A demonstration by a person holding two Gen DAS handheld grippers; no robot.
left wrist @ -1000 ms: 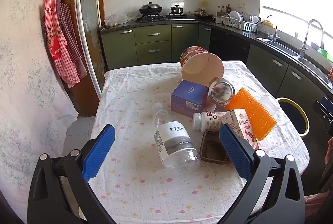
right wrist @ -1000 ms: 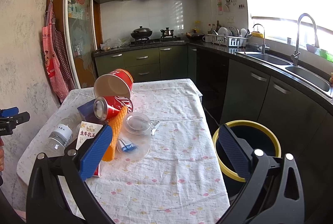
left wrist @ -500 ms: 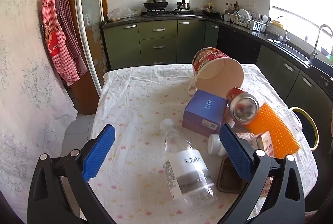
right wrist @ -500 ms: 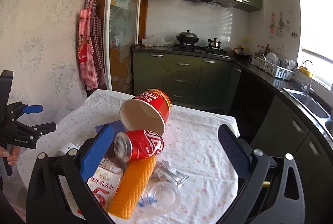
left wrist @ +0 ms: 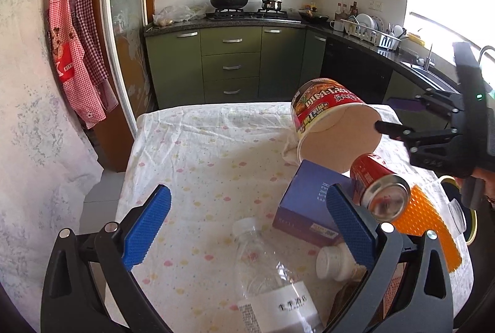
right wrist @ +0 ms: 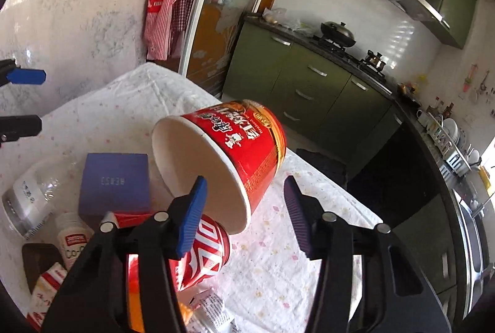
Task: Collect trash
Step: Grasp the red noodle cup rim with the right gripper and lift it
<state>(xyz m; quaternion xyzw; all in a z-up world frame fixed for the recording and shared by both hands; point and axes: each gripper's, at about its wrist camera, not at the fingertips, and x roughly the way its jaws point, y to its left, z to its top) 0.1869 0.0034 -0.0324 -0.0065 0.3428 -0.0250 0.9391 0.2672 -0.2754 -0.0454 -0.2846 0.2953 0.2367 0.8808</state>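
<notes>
Nearest the left claw [left wrist: 247,228], a clear plastic bottle [left wrist: 272,280] is seen lying on its side at the near edge of the worktop [left wrist: 201,153], cap pointing away. The left claw's jaws are spread wide and nothing is held between them.

Just beyond, a purple box [left wrist: 309,209], a small white bottle [left wrist: 332,263], a red can [left wrist: 379,190] and an orange ridged piece [left wrist: 433,224] are crowded toward the right edge.

The noodle cup [right wrist: 225,160] is propped on its side atop that pile, mouth turned toward the right claw [right wrist: 244,206], its long axis running away toward the far edge. The right hand is judged the nearer one. The right claw is rolled and pitched downward; its jaws are closing, with the cup's lower rim [right wrist: 244,209] bracketed between them, one blue pad [right wrist: 191,212] before the mouth. Contact cannot be confirmed.

A yellow-rimmed bin [left wrist: 473,237] is glimpsed off the right edge.
</notes>
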